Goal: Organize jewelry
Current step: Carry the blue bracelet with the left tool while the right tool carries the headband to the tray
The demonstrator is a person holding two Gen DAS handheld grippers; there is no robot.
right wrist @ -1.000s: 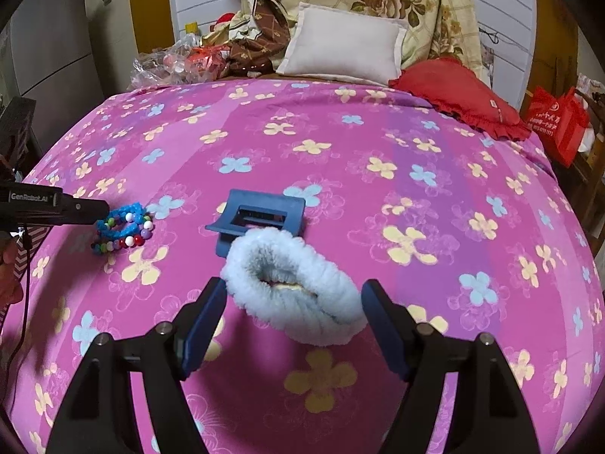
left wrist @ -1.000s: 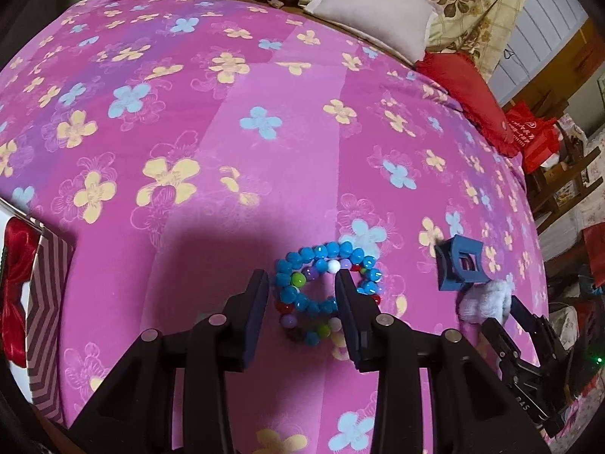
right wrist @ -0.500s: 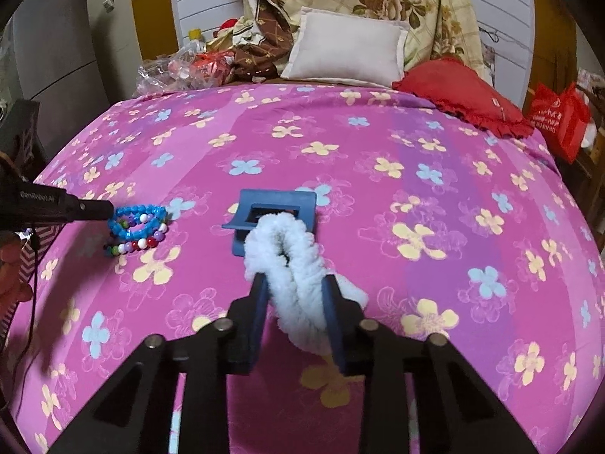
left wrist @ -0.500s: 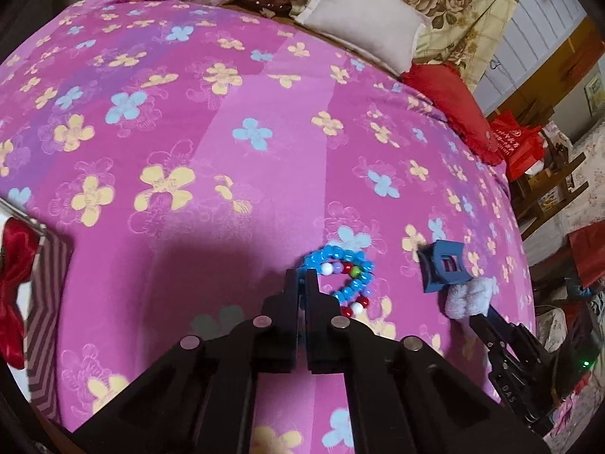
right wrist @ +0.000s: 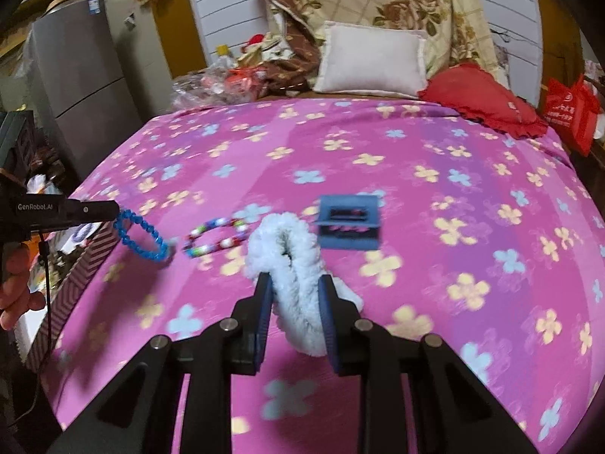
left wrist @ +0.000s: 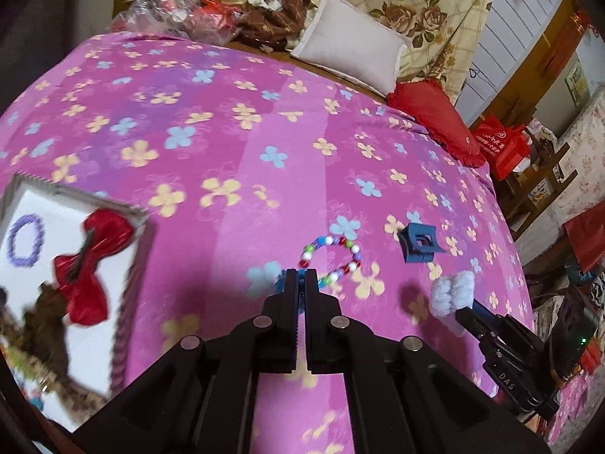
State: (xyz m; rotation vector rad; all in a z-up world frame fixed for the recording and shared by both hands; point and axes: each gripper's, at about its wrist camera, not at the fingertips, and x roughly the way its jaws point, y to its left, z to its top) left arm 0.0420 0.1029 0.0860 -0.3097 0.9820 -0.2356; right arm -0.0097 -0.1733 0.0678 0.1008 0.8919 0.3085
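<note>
We pinch the blue bead bracelet (right wrist: 141, 236) in the fully closed left gripper (left wrist: 301, 276), dangling clear only in the right view. The right gripper (right wrist: 295, 295), closing, squeezes a white fluffy scrunchie (right wrist: 291, 261). The gift box (left wrist: 124, 302) at nine o'clock shows its contents only in the left view.

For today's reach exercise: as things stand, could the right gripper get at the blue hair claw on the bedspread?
Probably not yet: the right gripper is closing on the white scrunchie. The blue hair claw lies unobstructed just beyond.

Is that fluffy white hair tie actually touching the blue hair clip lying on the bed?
Apart. In the left wrist view the fluffy white hair tie hangs from the right gripper, with pink bedspread showing between it and the blue hair clip.
</note>
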